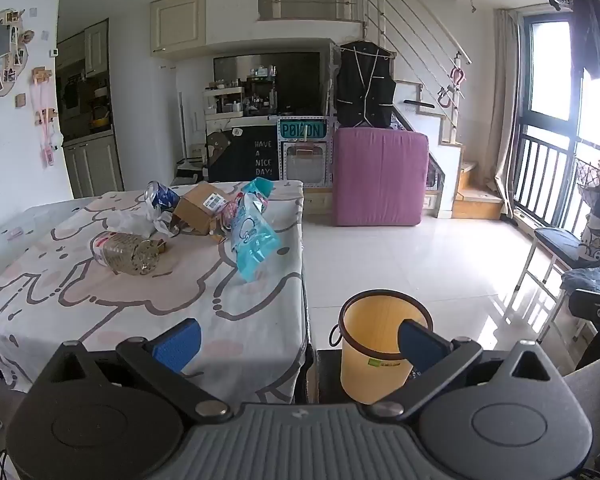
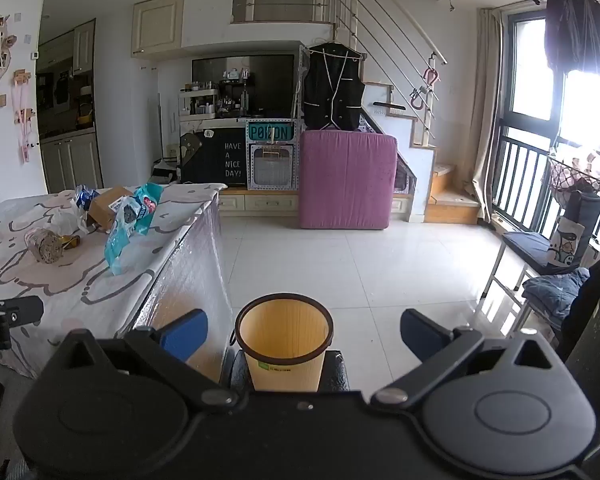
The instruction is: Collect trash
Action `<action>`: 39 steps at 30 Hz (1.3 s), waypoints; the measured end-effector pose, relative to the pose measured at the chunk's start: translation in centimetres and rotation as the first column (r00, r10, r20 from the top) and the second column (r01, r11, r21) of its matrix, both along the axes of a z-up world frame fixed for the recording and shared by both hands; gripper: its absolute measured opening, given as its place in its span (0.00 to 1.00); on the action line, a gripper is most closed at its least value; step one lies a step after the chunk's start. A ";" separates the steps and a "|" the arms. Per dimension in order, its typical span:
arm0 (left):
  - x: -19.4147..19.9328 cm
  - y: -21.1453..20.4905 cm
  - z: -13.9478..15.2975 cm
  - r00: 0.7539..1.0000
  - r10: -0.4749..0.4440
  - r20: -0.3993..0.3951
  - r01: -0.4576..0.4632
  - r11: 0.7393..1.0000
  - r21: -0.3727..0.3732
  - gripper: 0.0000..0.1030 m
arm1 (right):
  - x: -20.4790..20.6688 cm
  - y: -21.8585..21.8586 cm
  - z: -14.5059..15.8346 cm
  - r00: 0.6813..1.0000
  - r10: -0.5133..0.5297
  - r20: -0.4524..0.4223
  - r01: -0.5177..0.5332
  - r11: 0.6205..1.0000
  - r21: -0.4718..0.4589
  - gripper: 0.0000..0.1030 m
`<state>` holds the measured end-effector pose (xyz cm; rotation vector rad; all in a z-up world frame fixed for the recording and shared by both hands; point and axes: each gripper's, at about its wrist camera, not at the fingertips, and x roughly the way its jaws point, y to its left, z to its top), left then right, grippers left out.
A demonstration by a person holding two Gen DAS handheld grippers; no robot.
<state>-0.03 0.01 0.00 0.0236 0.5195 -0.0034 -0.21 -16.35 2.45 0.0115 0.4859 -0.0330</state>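
Note:
Trash lies on a table with a pink patterned cloth (image 1: 140, 304): a clear plastic bottle (image 1: 126, 253) on its side, a blue plastic wrapper (image 1: 254, 240), a cardboard box (image 1: 198, 208), a blue can (image 1: 162, 195) and a crumpled clear bag (image 1: 140, 218). An empty yellow bin (image 1: 380, 348) stands on a dark stand beside the table's right edge. My left gripper (image 1: 300, 344) is open over the table's near corner, far from the trash. My right gripper (image 2: 302, 334) is open above the yellow bin (image 2: 285, 344), nothing between its fingers. The same trash pile (image 2: 116, 220) lies far left in the right wrist view.
White tiled floor (image 1: 420, 256) stretches to the right of the table. A purple cushion block (image 1: 380, 178) stands at the back, stairs (image 1: 468, 192) beside it. A chair with dark clothes (image 2: 556, 280) and a dark cylinder (image 2: 596, 344) sit at the right by the window.

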 end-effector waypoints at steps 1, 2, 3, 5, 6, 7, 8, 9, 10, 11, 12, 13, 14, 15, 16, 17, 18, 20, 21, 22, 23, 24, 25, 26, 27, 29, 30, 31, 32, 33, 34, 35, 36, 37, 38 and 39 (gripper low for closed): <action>0.0 0.0 0.0 1.000 0.000 0.000 0.000 1.000 -0.001 1.00 | 0.0 0.0 0.0 1.000 -0.001 0.002 0.001 1.000 -0.004 1.00; -0.1 0.1 0.0 1.000 -0.001 0.002 0.001 1.000 -0.002 1.00 | 0.0 0.1 0.1 1.000 0.000 0.005 0.000 1.000 -0.016 1.00; -0.2 0.1 0.0 1.000 -0.003 0.003 0.003 1.000 -0.003 1.00 | -0.1 0.2 0.1 1.000 0.000 0.004 0.000 1.000 -0.013 1.00; 0.1 0.3 -0.1 1.000 -0.003 -0.012 0.003 1.000 -0.002 1.00 | -0.1 0.2 0.1 1.000 0.001 0.000 -0.001 1.000 -0.008 1.00; 0.2 0.3 -0.2 1.000 -0.004 -0.012 0.004 1.000 -0.002 1.00 | -0.1 0.2 0.1 1.000 0.001 0.000 -0.001 1.000 -0.006 1.00; 0.2 0.4 -0.2 1.000 -0.004 -0.011 0.004 1.000 -0.002 1.00 | -0.1 0.2 0.1 1.000 0.002 0.000 -0.002 1.000 -0.004 1.00; 0.2 0.5 -0.2 1.000 -0.005 -0.011 0.005 1.000 -0.002 1.00 | -0.1 0.2 0.1 1.000 0.001 -0.002 -0.001 1.000 -0.003 1.00; 0.1 0.4 -0.2 1.000 -0.001 -0.012 0.001 1.000 0.000 1.00 | -0.1 0.3 0.1 1.000 0.001 -0.002 -0.001 1.000 -0.003 1.00; 0.1 0.4 -0.2 1.000 -0.001 -0.012 0.001 1.000 0.001 1.00 | -0.1 0.3 0.2 1.000 0.001 -0.002 -0.001 1.000 -0.002 1.00; 0.1 0.4 -0.2 1.000 -0.001 -0.011 0.001 1.000 0.002 1.00 | -0.1 0.3 0.2 1.000 0.001 -0.002 -0.001 1.000 -0.002 1.00; 0.1 0.5 -0.2 1.000 -0.001 -0.012 0.001 1.000 0.002 1.00 | -0.1 0.4 0.2 1.000 0.001 -0.002 -0.001 1.000 -0.002 1.00; 0.1 0.5 -0.3 1.000 -0.002 -0.012 0.002 1.000 0.003 1.00 | -0.1 0.4 0.2 1.000 0.001 -0.002 -0.001 1.000 -0.002 1.00; 0.1 0.6 -0.3 1.000 -0.003 -0.012 0.003 1.000 0.003 1.00 | -0.1 0.4 0.2 1.000 0.001 -0.003 -0.001 1.000 -0.001 1.00; 0.1 0.6 -0.3 1.000 -0.003 -0.012 0.003 1.000 0.004 1.00 | -0.1 0.4 0.2 1.000 0.001 -0.003 -0.001 1.000 -0.001 1.00; 0.1 0.7 -0.4 1.000 -0.003 -0.013 0.004 1.000 0.004 1.00 | -0.1 0.4 0.3 1.000 0.001 -0.004 -0.001 1.000 0.000 1.00; 0.1 0.3 -0.2 1.000 0.000 -0.012 0.000 1.000 0.000 1.00 | -0.1 0.5 0.3 1.000 0.001 -0.005 -0.001 1.000 0.000 1.00; 0.1 0.3 -0.2 1.000 0.000 -0.011 0.000 1.000 0.000 1.00 | -0.1 0.5 0.3 1.000 0.001 -0.004 -0.001 1.000 0.000 1.00; 0.1 0.4 -0.2 1.000 -0.001 -0.011 0.001 1.000 0.000 1.00 | -0.1 0.6 0.3 1.000 0.001 -0.004 -0.001 1.000 0.000 1.00; 0.1 0.3 -0.2 1.000 0.000 -0.011 0.000 1.000 0.000 1.00 | -0.1 0.6 0.3 1.000 0.001 -0.005 -0.001 1.000 0.001 1.00; 0.1 0.3 -0.3 1.000 -0.001 -0.011 0.001 1.000 0.000 1.00 | -0.1 0.6 0.4 1.000 0.001 -0.005 -0.001 1.000 0.001 1.00; 0.1 0.3 -0.2 1.000 0.000 -0.011 0.000 1.000 0.001 1.00 | -0.1 0.6 0.4 1.000 0.001 -0.005 -0.001 1.000 0.000 1.00; 0.1 0.3 -0.2 1.000 0.000 -0.012 0.000 1.000 0.000 1.00 | -0.1 0.7 0.4 1.000 0.001 -0.005 -0.001 1.000 0.000 1.00; 0.1 0.3 -0.2 1.000 0.001 -0.012 -0.001 1.000 0.001 1.00 | -0.2 0.7 0.4 1.000 0.000 -0.006 0.000 1.000 0.000 1.00; 0.1 0.3 -0.2 1.000 0.001 -0.012 -0.001 1.000 0.001 1.00 | -0.2 0.7 0.4 1.000 0.001 -0.005 -0.001 1.000 0.001 1.00; 0.1 0.3 -0.2 1.000 0.001 -0.011 -0.001 1.000 0.001 1.00 | -0.2 0.7 0.4 1.000 0.002 -0.006 -0.002 1.000 0.001 1.00; 0.1 0.3 -0.2 1.000 0.000 -0.012 0.000 1.000 0.000 1.00 | -0.2 0.8 0.5 1.000 0.001 -0.005 -0.001 1.000 0.001 1.00; 0.1 0.4 -0.2 1.000 0.000 -0.012 0.000 1.000 0.000 1.00 | -0.2 0.8 0.5 1.000 0.002 -0.006 -0.002 1.000 0.001 1.00; 0.1 0.4 -0.2 1.000 0.000 -0.012 0.000 1.000 0.001 1.00 | -0.2 0.8 0.5 1.000 0.002 -0.006 -0.002 1.000 0.001 1.00; 0.1 0.3 -0.2 1.000 0.000 -0.012 0.000 1.000 0.001 1.00 | -0.2 0.9 0.5 1.000 0.002 -0.006 -0.002 1.000 0.001 1.00; 0.1 0.3 -0.2 1.000 0.000 -0.012 0.000 1.000 0.000 1.00 | -0.2 0.9 0.5 1.000 0.001 -0.006 -0.001 1.000 0.001 1.00; 0.1 0.4 -0.2 1.000 0.000 -0.012 0.000 1.000 0.000 1.00 | -0.2 0.9 0.5 1.000 0.001 -0.006 -0.001 1.000 0.001 1.00; 0.1 0.3 -0.2 1.000 0.000 -0.012 0.000 1.000 0.001 1.00 | -0.2 0.9 0.6 1.000 0.001 -0.006 -0.001 1.000 0.001 1.00; 0.1 0.3 -0.2 1.000 0.000 -0.012 0.000 1.000 0.001 1.00 | -0.2 0.9 0.6 1.000 0.001 -0.006 -0.001 1.000 0.001 1.00; 0.1 0.4 -0.2 1.000 0.001 -0.012 0.000 1.000 0.001 1.00 | -0.2 1.0 0.6 1.000 0.002 -0.006 -0.002 1.000 0.001 1.00; 0.1 0.3 -0.2 1.000 0.000 -0.012 0.000 1.000 0.001 1.00 | -0.2 1.0 0.6 1.000 0.002 -0.007 -0.002 1.000 0.001 1.00; 0.1 0.4 -0.2 1.000 -0.001 -0.012 0.001 1.000 0.000 1.00 | -0.2 1.0 0.6 1.000 0.002 -0.007 -0.002 1.000 0.002 1.00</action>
